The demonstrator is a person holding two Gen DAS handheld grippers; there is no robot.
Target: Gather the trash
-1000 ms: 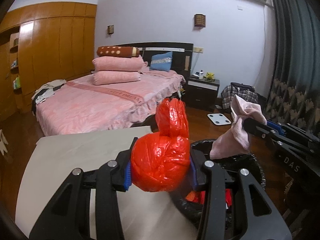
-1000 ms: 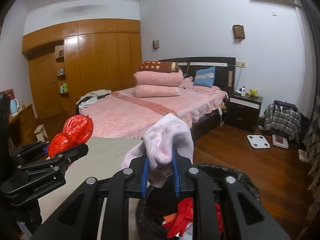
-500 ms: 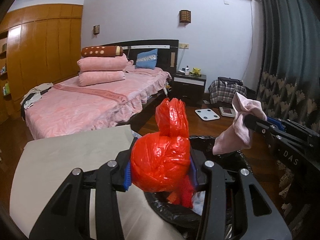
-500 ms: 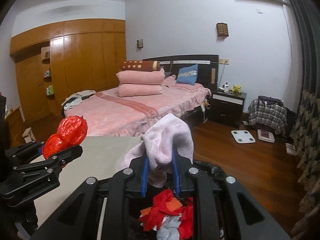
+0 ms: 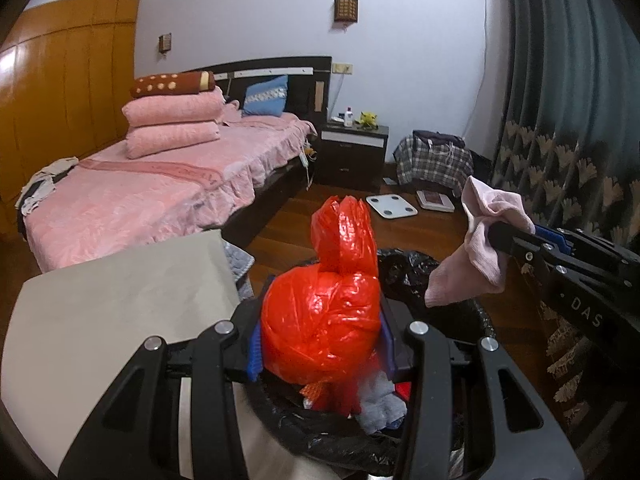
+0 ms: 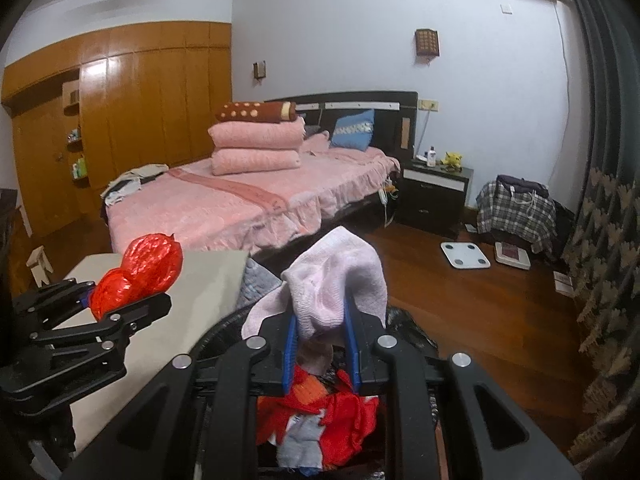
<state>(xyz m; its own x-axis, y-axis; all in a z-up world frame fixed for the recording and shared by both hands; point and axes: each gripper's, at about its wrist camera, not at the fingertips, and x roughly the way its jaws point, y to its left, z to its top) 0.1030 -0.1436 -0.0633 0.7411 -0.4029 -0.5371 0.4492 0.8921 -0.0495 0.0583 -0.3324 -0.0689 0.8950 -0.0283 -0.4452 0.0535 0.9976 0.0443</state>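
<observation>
Partly hidden | trash bin [image 5: 404, 264] rim | behind red bag [image 5: 320, 320]

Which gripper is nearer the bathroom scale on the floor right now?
Right. The right gripper, shut on the pink cloth, is over the trash bin's scale-side half. The left gripper, holding the red bag, is by the table-side rim, farther from the scale.

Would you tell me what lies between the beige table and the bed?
A grey quilted cloth lies just past the table's far edge, before the bed, in the right wrist view.
</observation>
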